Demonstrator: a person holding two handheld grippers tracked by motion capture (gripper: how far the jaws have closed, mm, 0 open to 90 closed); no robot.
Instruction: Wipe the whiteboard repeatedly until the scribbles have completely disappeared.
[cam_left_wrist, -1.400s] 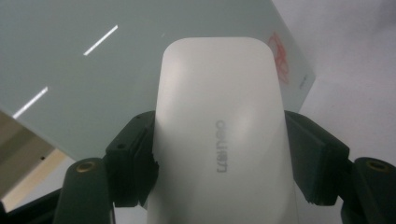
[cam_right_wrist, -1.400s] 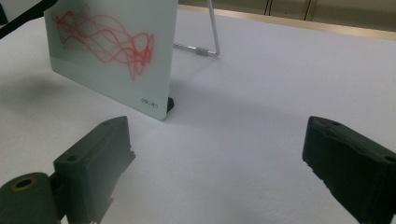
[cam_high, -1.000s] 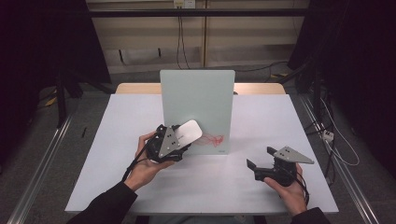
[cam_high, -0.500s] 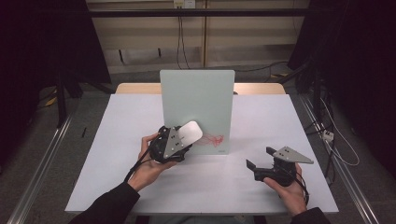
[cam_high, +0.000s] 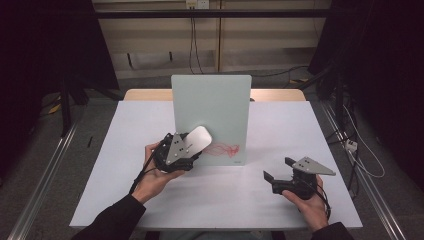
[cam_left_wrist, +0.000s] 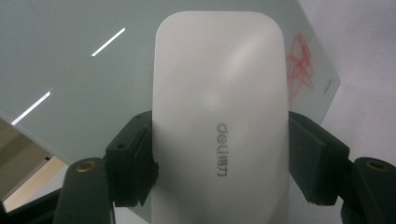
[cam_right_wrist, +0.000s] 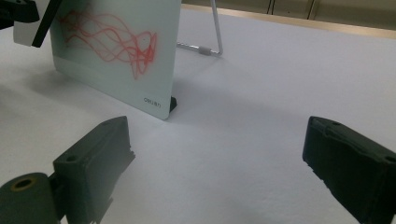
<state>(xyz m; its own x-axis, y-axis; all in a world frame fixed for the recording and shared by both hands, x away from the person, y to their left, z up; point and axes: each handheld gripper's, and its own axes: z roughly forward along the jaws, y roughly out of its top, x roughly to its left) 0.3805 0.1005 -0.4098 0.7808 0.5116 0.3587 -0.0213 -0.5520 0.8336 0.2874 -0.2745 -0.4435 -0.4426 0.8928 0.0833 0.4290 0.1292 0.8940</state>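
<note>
A pale glass writing board (cam_high: 210, 107) stands upright mid-table, with red scribbles (cam_high: 226, 149) at its lower right. My left gripper (cam_high: 194, 146) is shut on a white rounded eraser (cam_high: 197, 139), held against the board's lower left, just left of the scribbles. In the left gripper view both black jaws pinch the sides of the eraser (cam_left_wrist: 219, 116), with the board (cam_left_wrist: 70, 70) and scribbles (cam_left_wrist: 299, 60) behind it. My right gripper (cam_high: 276, 168) rests low at the table's right front, open and holding nothing. Its jaws (cam_right_wrist: 219, 158) stand wide apart, facing the board (cam_right_wrist: 154, 93).
The white table (cam_high: 320, 135) has bare surface on both sides of the board. A wire stand (cam_right_wrist: 215, 42) props the board from behind. Cables trail from both grippers. Dark floor and metal rails surround the table.
My left gripper and the eraser have shifted slightly left along the board's face. The right gripper has stayed still.
</note>
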